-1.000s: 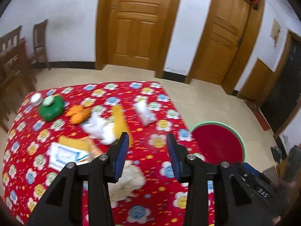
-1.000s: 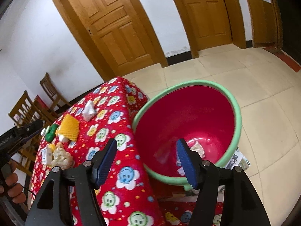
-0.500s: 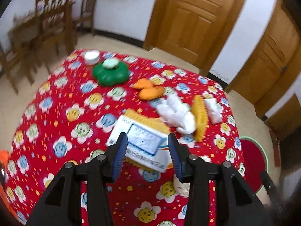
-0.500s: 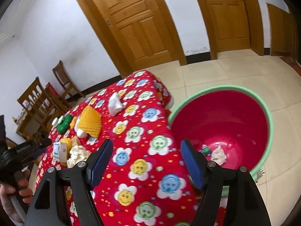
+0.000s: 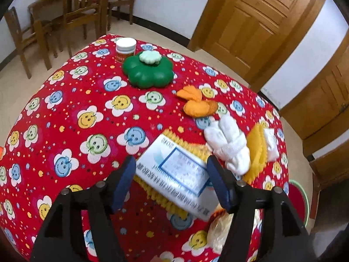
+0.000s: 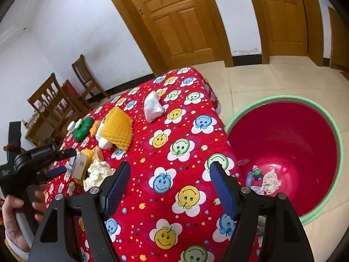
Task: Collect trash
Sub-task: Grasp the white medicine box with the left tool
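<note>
Socks (image 5: 229, 146) and sponge (image 5: 257, 152) crowd the box (image 5: 174, 172).

White plastered walls (image 6: 72, 32) are enclosing the room, with a dark skirting running along their foot. Two panelled wooden doors (image 6: 178, 19) in matching frames are standing closed. Pale beige tiles are covering the floor (image 6: 261, 80). In the far corner, slatted wooden chairs (image 5: 76, 11) are gathering round a wooden dining table (image 5: 50, 0). Even daylight is filling the space.
</note>
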